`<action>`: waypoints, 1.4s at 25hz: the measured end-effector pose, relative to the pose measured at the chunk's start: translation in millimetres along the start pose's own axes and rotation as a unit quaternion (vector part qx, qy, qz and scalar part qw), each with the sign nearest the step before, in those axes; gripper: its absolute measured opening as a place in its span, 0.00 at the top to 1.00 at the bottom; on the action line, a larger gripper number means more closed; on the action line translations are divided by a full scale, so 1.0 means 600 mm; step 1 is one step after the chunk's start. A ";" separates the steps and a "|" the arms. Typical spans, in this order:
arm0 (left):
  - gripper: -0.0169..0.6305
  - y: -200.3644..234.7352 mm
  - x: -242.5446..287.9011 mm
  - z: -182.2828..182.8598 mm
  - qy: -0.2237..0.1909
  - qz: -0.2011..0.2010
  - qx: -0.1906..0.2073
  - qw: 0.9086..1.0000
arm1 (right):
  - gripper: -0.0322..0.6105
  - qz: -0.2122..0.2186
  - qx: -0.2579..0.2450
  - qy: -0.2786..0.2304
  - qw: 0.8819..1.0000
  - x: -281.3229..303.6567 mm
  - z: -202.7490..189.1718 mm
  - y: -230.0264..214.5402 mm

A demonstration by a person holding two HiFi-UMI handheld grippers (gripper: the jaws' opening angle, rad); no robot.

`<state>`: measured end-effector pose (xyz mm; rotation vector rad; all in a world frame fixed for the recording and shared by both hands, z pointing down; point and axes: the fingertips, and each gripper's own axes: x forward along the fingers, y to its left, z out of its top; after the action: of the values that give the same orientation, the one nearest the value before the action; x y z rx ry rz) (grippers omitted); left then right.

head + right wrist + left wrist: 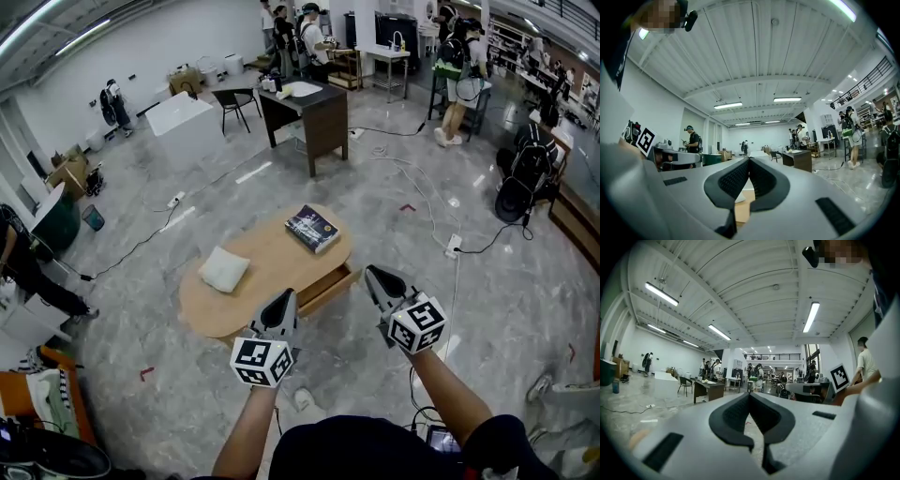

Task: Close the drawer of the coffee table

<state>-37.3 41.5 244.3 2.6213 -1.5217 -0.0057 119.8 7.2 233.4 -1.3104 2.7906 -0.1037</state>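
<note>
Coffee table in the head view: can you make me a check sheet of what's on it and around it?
Surface: oval wooden coffee table.
Job's things: drawer pulled out, not yet closed.
Clutter: book and white cushion on top.
Grippers: left hand-held gripper and right hand-held gripper both shut, empty, touching nothing.
Cables: black cable and power strip on the floor.
Surroundings: dark desk, people far behind.

Left gripper [750,395]: its jaws were closed tip to tip, nothing between them, and pointed across the hall toward a dark table [708,389] and chair [685,384].
</note>
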 end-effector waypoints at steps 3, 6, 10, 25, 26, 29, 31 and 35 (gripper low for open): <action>0.97 0.019 0.014 -0.002 0.004 -0.007 -0.001 1.000 | 0.93 -0.007 0.002 0.002 1.000 0.020 -0.004 -0.007; 0.97 0.041 0.029 -0.004 0.008 -0.014 -0.001 1.000 | 0.93 -0.016 0.005 0.005 1.000 0.042 -0.011 -0.014; 0.97 0.073 0.043 0.001 0.013 -0.024 -0.002 1.000 | 0.93 -0.028 0.009 0.010 1.000 0.073 -0.017 -0.015; 0.97 0.186 0.086 -0.002 0.027 -0.048 -0.009 0.998 | 0.93 -0.056 0.019 0.019 0.998 0.183 -0.037 -0.013; 0.97 0.192 0.090 -0.002 0.028 -0.050 -0.010 0.998 | 0.93 -0.058 0.019 0.021 0.998 0.190 -0.038 -0.013; 0.97 0.210 0.098 -0.010 0.032 -0.059 -0.015 0.998 | 0.93 -0.066 0.020 0.024 0.997 0.206 -0.046 -0.011; 0.97 0.220 0.103 -0.014 0.033 -0.066 -0.016 0.997 | 0.93 -0.073 0.020 0.024 0.997 0.216 -0.050 -0.012; 0.97 0.247 0.109 -0.021 0.036 -0.076 -0.016 0.996 | 0.93 -0.088 0.022 0.023 0.996 0.237 -0.059 -0.014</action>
<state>-132.1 -86.9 274.8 2.6739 -1.2857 0.0490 33.0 -106.6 266.2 -1.5604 2.6861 -0.2036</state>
